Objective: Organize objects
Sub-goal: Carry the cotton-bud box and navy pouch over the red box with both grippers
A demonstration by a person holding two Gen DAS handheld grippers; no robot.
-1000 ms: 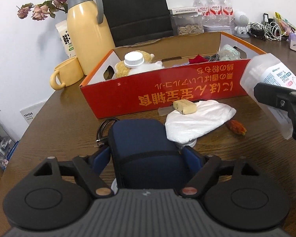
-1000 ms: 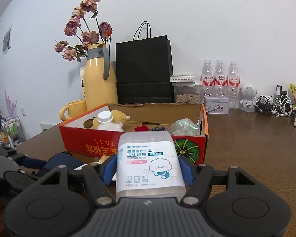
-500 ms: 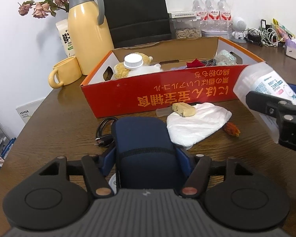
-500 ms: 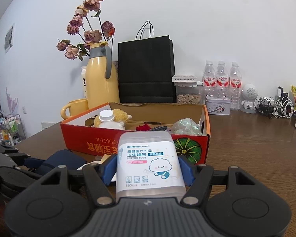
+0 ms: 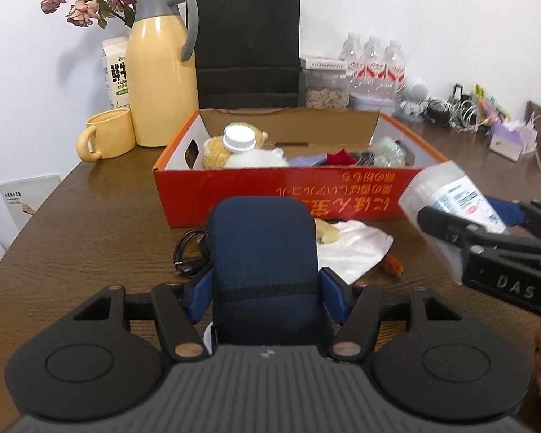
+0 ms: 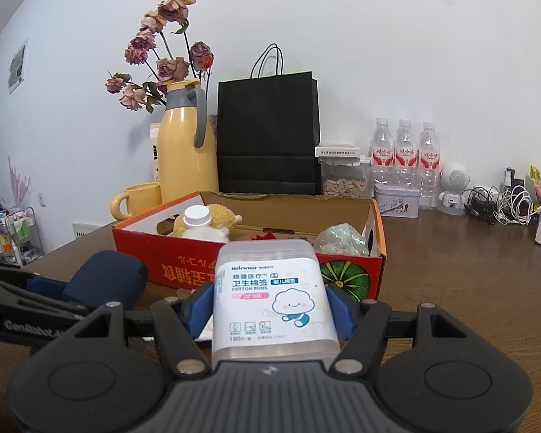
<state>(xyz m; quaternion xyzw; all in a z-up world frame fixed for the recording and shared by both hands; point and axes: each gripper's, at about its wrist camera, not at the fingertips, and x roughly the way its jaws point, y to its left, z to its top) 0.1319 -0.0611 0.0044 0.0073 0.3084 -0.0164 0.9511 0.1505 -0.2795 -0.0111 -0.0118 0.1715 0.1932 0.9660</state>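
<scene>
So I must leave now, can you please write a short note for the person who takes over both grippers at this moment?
Left gripper: its fingers have just been closing and now clamp the blue pouch, held above the table.
Right gripper: shut on the cotton bud box, also in the air.
Red box: open, right ahead, already holding a plush toy, a white-capped bottle and small items.
Left to do: put in the pouch and cotton buds. The cable, white bag and small pieces are on the table in front of the box.
</scene>
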